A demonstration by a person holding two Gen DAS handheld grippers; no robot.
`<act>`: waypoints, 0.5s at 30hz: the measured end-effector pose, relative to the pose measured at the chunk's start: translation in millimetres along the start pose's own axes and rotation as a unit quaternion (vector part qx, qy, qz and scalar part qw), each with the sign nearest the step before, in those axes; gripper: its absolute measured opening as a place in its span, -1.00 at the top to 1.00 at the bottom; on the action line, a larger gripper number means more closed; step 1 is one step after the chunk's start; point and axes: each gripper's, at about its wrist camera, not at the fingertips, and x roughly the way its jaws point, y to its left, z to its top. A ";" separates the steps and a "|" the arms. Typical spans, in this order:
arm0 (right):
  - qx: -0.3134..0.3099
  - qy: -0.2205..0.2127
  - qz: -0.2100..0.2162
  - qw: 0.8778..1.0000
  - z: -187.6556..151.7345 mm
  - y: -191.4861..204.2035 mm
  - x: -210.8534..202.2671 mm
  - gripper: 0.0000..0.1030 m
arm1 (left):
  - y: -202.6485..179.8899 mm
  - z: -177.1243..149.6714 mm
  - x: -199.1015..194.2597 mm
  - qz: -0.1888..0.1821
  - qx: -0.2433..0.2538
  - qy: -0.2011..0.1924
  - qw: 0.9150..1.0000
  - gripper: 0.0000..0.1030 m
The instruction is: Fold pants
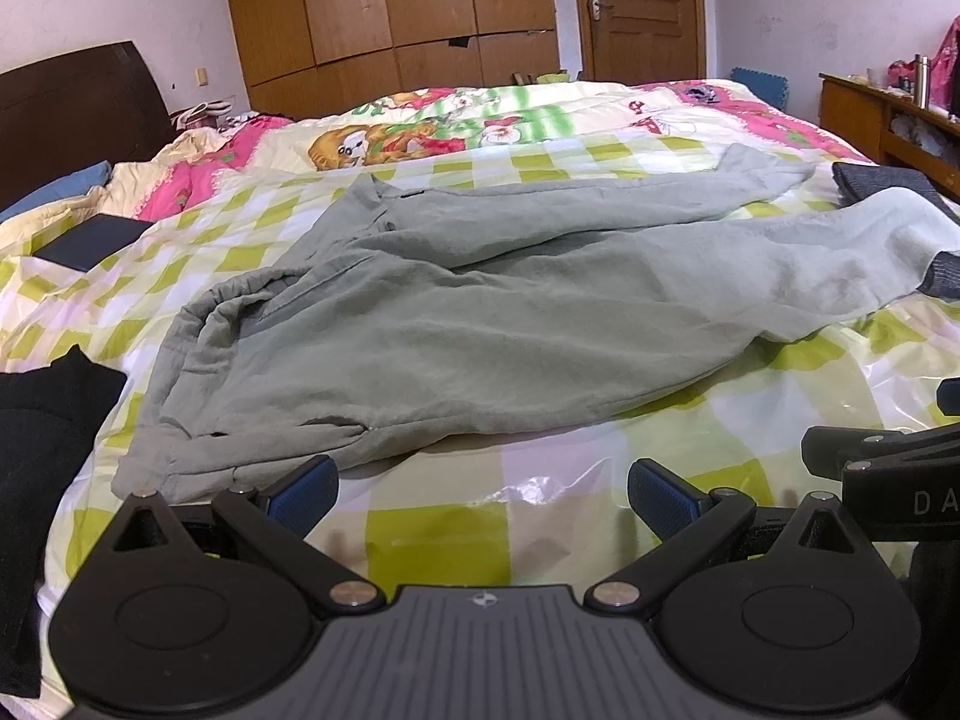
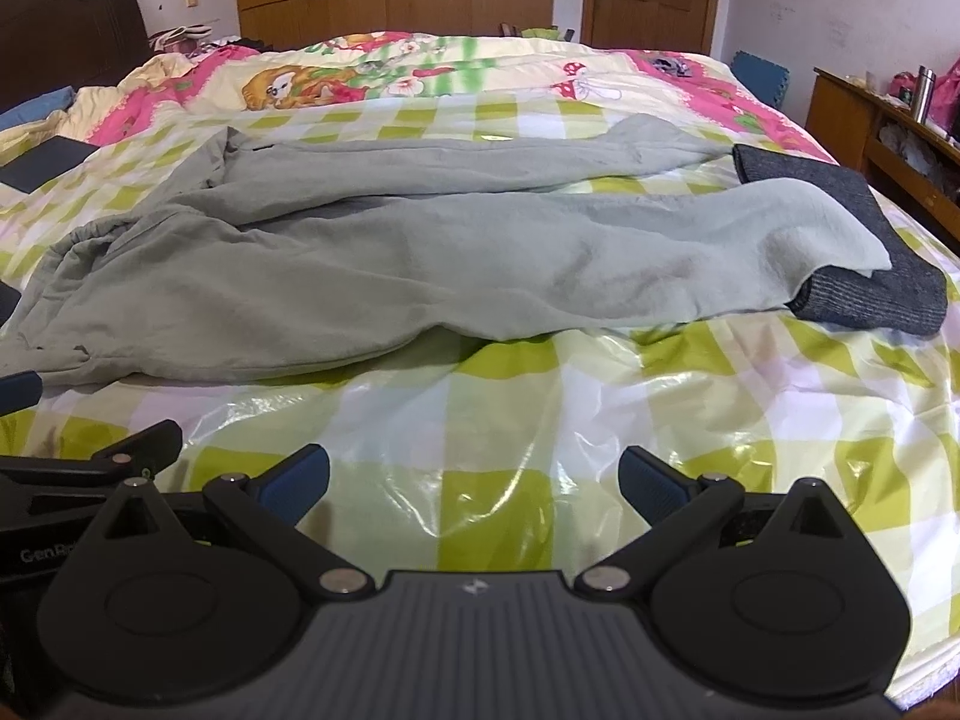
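Note:
Pale green pants (image 1: 456, 312) lie spread across the bed, waistband at the left, both legs running to the right; they also show in the right wrist view (image 2: 372, 264). The near leg's end rests on a dark grey garment (image 2: 888, 294). My left gripper (image 1: 483, 495) is open and empty, low over the sheet just in front of the waist corner. My right gripper (image 2: 474, 483) is open and empty over bare sheet, in front of the near leg. Each gripper's edge shows in the other's view.
The bed has a green-checked sheet under clear plastic (image 2: 540, 420) and a cartoon quilt (image 1: 456, 126) behind. A black cloth (image 1: 42, 468) lies at the left edge, a dark flat item (image 1: 90, 240) at the far left. A wooden shelf (image 2: 888, 138) stands at the right.

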 end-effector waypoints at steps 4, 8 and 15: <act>-0.002 0.000 0.003 1.000 4.3 4.0 3.1 -0.98 | 4.7 0.5 3.6 0.003 -0.011 0.004 1.000 -1.00; -0.007 0.001 0.005 1.000 8.2 8.3 6.3 -0.98 | 9.1 1.3 7.5 0.005 -0.020 0.011 1.000 -1.00; -0.021 -0.003 0.007 1.000 14.8 18.6 8.0 -0.98 | 16.8 4.0 10.5 0.012 -0.033 0.014 0.999 -1.00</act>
